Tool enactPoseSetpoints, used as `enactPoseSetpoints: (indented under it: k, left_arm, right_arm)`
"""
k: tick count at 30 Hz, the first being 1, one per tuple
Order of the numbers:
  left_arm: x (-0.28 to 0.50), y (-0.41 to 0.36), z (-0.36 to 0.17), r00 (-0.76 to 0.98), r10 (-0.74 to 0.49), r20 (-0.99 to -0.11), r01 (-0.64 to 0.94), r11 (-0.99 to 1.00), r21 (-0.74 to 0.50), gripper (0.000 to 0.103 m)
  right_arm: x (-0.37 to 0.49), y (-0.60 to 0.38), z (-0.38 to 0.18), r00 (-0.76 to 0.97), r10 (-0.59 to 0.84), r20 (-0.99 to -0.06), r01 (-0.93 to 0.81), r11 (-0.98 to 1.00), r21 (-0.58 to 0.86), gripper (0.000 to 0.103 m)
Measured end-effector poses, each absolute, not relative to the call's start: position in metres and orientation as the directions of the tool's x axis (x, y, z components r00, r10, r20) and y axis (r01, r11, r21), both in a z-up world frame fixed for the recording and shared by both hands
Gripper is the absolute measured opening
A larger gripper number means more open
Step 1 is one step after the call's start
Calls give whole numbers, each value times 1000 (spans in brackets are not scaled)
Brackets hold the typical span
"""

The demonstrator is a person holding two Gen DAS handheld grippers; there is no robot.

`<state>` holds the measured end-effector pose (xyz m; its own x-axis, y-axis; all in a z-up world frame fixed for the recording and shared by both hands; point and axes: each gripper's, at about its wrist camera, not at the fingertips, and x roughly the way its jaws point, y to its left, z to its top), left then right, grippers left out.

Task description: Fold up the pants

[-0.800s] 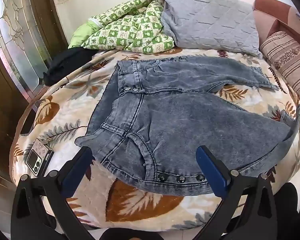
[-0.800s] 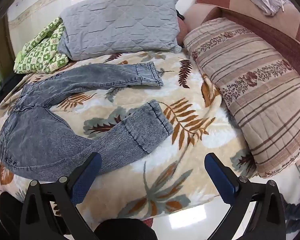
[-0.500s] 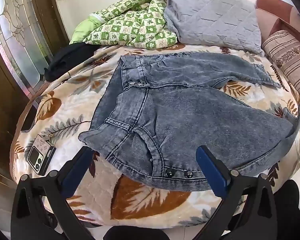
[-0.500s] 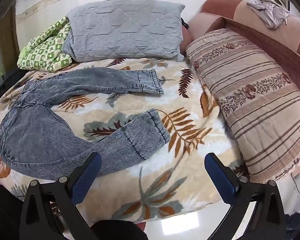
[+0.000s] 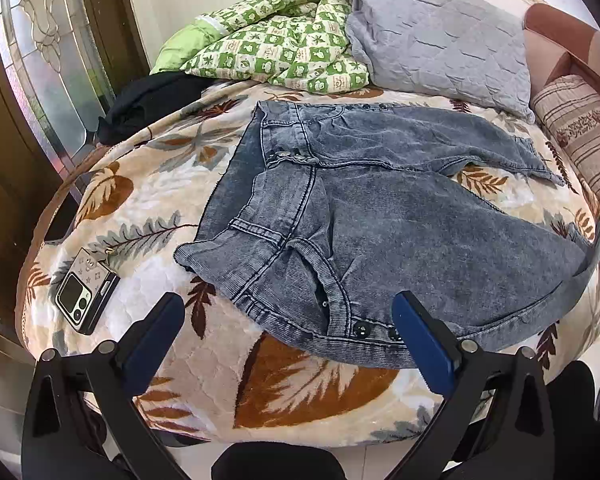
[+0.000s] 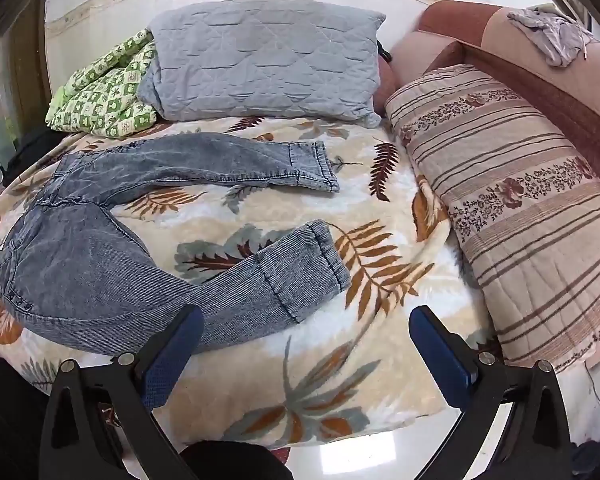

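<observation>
Grey-blue denim pants (image 5: 380, 220) lie spread on a leaf-patterned blanket (image 5: 148, 200), waistband toward the left, both legs pointing right and splayed apart. In the right wrist view the same pants (image 6: 80, 268) show a far leg with its cuff (image 6: 312, 166) and a near leg with its cuff (image 6: 308, 268). My left gripper (image 5: 288, 324) hangs open just short of the waistband's near corner, nothing between its blue pads. My right gripper (image 6: 304, 336) is open too, over the blanket in front of the near cuff.
A flip phone (image 5: 86, 294) lies on the blanket at the near left. A green checked quilt (image 5: 284, 52), a grey pillow (image 6: 268, 60) and a black garment (image 5: 148, 100) sit at the back. A striped bolster (image 6: 512, 208) lines the right side; a glass door (image 5: 32, 72) stands left.
Both views have pulled back and risen a little, so the pants sit farther from the fingers. The phone shows more fully. Both grippers stay open and the pants have not moved.
</observation>
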<state>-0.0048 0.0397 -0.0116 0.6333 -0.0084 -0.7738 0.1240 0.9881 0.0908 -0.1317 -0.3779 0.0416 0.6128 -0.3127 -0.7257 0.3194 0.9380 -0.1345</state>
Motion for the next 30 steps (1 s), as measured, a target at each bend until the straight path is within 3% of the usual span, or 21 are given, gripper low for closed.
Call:
enactPoseSetpoints:
  k: [21,30]
  left_arm:
    - [2,28,-16,585,-22,-811,160,983,89,103]
    - [3,23,-31,532,-43,-845,213,973,85,103]
  right_arm:
    - [-134,-391,39,616,-310,-724,341,934,-110,102]
    - [-131,-400,21,561,-298,-773,360,928,-97,102]
